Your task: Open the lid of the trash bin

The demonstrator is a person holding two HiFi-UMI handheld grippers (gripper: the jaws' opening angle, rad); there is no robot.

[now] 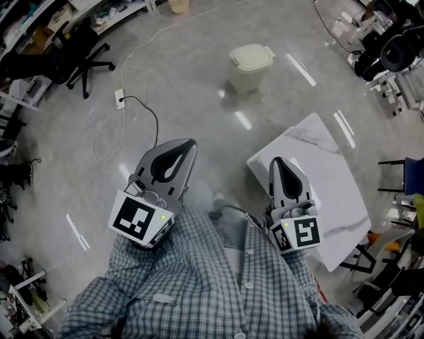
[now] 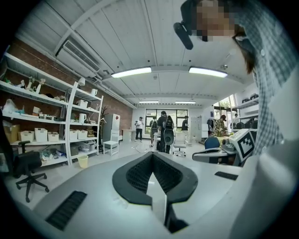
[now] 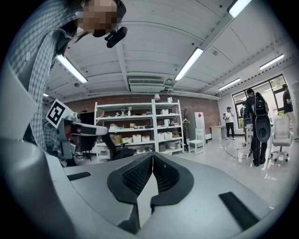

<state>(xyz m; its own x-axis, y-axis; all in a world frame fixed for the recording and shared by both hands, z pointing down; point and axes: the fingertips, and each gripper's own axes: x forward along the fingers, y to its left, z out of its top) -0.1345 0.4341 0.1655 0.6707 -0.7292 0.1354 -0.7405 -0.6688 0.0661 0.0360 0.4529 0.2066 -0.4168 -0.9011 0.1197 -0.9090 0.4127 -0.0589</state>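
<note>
The trash bin [image 1: 250, 66] is a small cream bin with its lid down, standing on the grey floor far ahead of me. Both grippers are held close to my body, well short of it. My left gripper [image 1: 191, 142] has its jaws together with nothing between them. The right gripper [image 1: 276, 160] is shut and empty too, over the near corner of a white marble table [image 1: 331, 185]. In the left gripper view the jaws [image 2: 152, 154] meet at the tips and look out level across the room; the right gripper view [image 3: 152, 153] shows the same. Neither gripper view shows the bin.
A black office chair [image 1: 83, 56] stands at the far left. A white cable and a power strip [image 1: 120, 99] lie on the floor left of the bin. A yellow bucket [image 1: 177, 5] stands at the top edge. Shelving [image 3: 140, 130] and several people [image 2: 163, 126] are farther off.
</note>
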